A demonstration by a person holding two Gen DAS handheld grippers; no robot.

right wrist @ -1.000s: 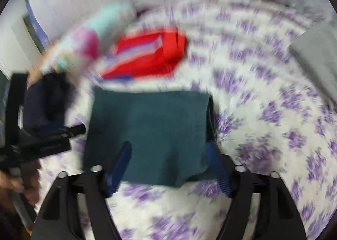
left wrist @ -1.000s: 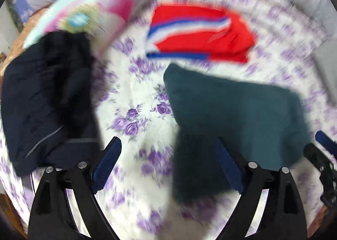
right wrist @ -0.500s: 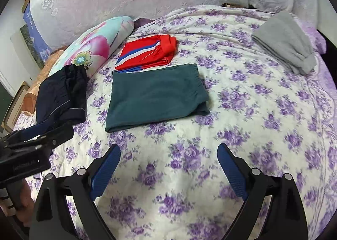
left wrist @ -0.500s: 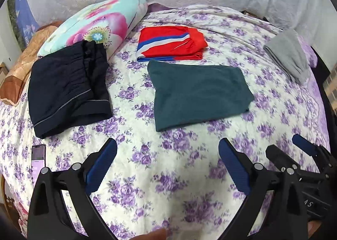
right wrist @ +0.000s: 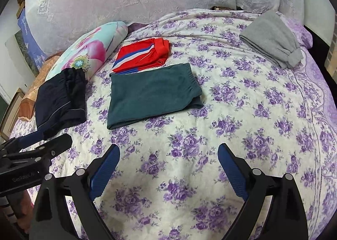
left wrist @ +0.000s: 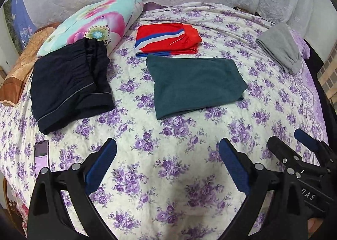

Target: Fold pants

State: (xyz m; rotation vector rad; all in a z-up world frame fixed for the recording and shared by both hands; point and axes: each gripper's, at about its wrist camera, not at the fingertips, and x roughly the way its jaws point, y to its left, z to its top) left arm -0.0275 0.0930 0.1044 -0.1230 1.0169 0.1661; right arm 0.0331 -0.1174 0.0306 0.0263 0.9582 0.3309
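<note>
The teal pants (left wrist: 195, 84) are laid flat as a folded rectangle near the middle of the bed (left wrist: 168, 172), just in front of the red striped garment (left wrist: 166, 39) and between the dark navy garment (left wrist: 67, 88) at the left edge and the grey garment (left wrist: 280, 47) at the far right corner, which suggests that folded pieces are being set out apart from one another. The left gripper (left wrist: 167, 155) and the right gripper (right wrist: 168, 159) are held above the bed's near edge, well apart from the pants, with both pairs of jaws spread wide and nothing between them. From this the fold is judged finished and released.
</note>
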